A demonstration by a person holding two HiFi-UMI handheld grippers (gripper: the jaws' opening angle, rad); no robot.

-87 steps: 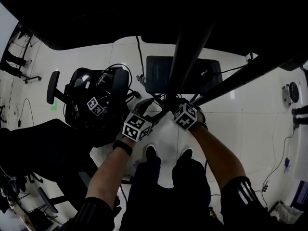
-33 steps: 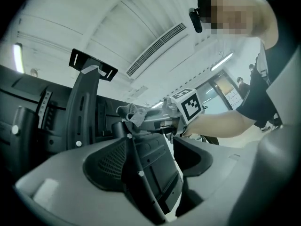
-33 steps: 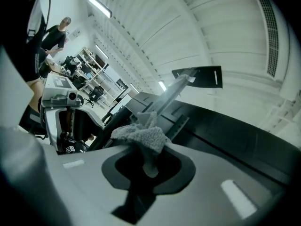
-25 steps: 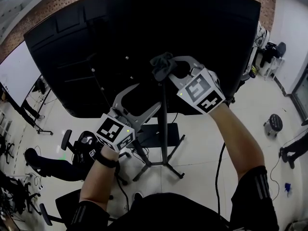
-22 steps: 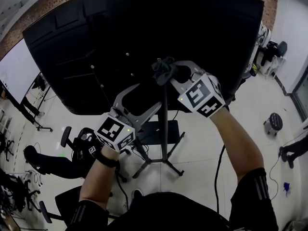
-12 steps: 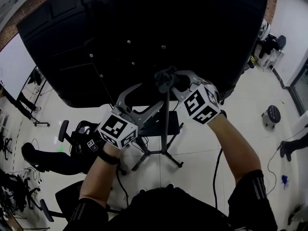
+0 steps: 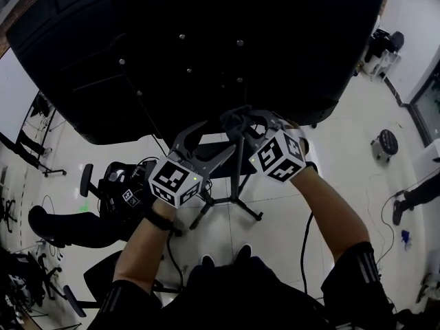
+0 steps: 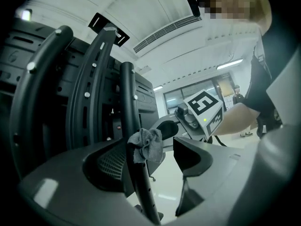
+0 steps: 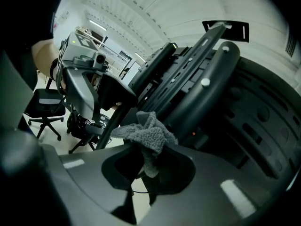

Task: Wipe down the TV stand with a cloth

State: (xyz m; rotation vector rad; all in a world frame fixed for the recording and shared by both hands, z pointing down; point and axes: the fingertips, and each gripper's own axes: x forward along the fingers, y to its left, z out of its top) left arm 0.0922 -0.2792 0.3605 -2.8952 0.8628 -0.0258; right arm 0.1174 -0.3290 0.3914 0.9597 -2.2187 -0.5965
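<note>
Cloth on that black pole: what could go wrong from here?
1. The right gripper pinches only a bunch of the cloth; rubbing the pole might drag it out.
2. The left gripper is open, close against the same pole, and could knock it or snag the cloth.
</note>
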